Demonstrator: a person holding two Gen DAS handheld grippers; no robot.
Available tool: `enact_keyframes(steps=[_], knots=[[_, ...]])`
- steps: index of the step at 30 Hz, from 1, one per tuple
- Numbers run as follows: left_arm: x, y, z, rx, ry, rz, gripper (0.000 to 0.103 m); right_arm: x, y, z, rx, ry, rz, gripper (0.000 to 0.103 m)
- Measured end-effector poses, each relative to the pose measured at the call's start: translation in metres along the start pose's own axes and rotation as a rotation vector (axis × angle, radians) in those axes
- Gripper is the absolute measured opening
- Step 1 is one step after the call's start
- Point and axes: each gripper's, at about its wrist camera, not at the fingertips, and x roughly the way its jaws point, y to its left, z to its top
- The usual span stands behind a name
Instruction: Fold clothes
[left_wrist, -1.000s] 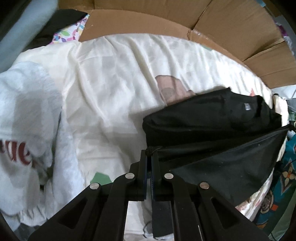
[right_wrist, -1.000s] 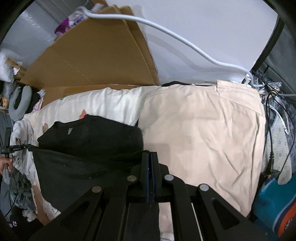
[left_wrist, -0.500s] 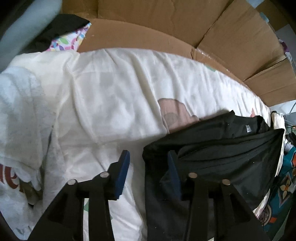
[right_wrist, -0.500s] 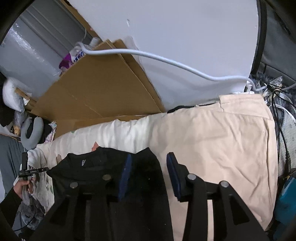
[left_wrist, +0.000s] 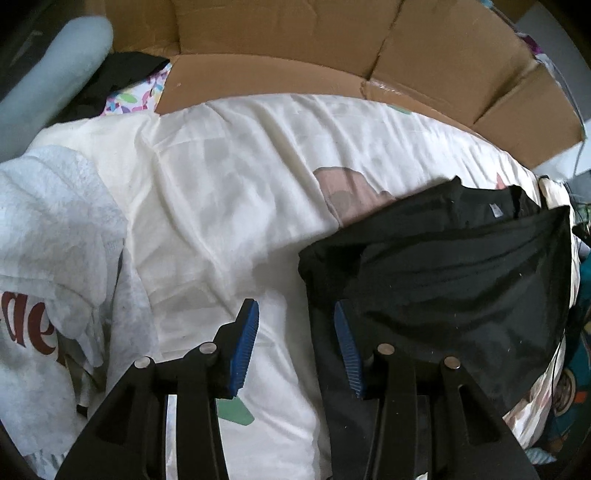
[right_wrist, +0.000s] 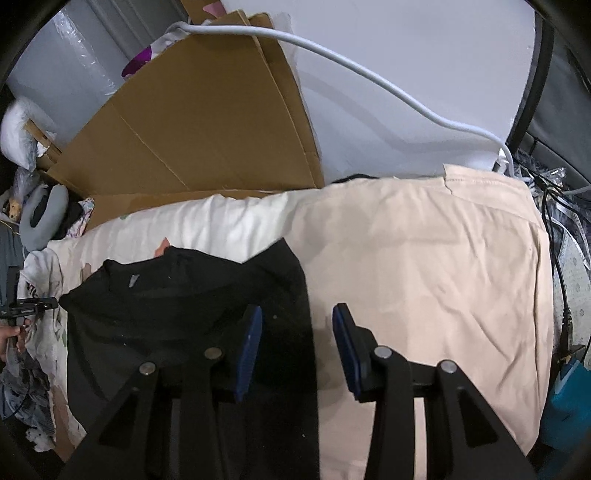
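A black T-shirt (left_wrist: 461, 266) lies folded on a bed, its lower half doubled up over the chest, straddling the seam where a cream quilt (left_wrist: 229, 192) meets a peach sheet (right_wrist: 424, 280). Both grippers hang above it with jaws spread wide and nothing between the blue pads. The left gripper (left_wrist: 293, 347) sits over the shirt's left edge: one pad is above bare quilt, the other above black cloth. The right gripper (right_wrist: 297, 347) straddles the shirt's right edge in the same way, one pad over the shirt and one over the peach sheet.

The neck label (right_wrist: 133, 281) faces up near the far edge of the garment, toward the flattened cardboard (right_wrist: 207, 122) that stands along the bed's far side. Beyond the shirt's left edge the quilt is open and only lightly creased as far as a crumpled white T-shirt with red lettering (left_wrist: 48, 266) heaped at the bed's left end. To the right, the peach sheet runs clear to the bed's right edge, where dark cables (right_wrist: 557, 258) hang. A white cable (right_wrist: 369, 70) crosses the wall above. In the right wrist view, a hand (right_wrist: 9, 338) shows at the far left, blurred.
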Motion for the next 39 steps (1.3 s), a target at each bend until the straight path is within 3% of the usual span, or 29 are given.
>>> enact_keyframes(steps=[4, 14, 20, 26, 37, 38, 39], knots=[[-0.002, -0.001, -0.005, 0.019, -0.005, 0.005, 0.043, -0.003, -0.001, -0.004, -0.003, -0.008, 0.002, 0.038], [0.041, -0.02, 0.001, 0.114, 0.033, 0.091, 0.043, 0.006, 0.009, 0.001, -0.071, 0.0, -0.039, 0.038], [0.04, -0.017, 0.014, 0.112, -0.025, 0.111, 0.043, 0.009, 0.009, 0.004, -0.085, -0.014, -0.048, 0.038], [0.037, -0.014, 0.025, 0.096, -0.069, 0.098, 0.043, 0.01, 0.012, 0.009, -0.091, -0.034, -0.039, 0.019], [0.041, -0.024, 0.03, 0.149, -0.092, 0.064, 0.042, 0.017, 0.015, 0.014, -0.101, -0.031, -0.025, 0.016], [0.041, -0.026, 0.03, 0.151, -0.093, 0.066, 0.041, 0.017, 0.015, 0.015, -0.102, -0.033, -0.025, 0.014], [0.041, -0.026, 0.031, 0.155, -0.096, 0.068, 0.031, 0.016, 0.015, 0.015, -0.104, -0.038, -0.025, 0.011]])
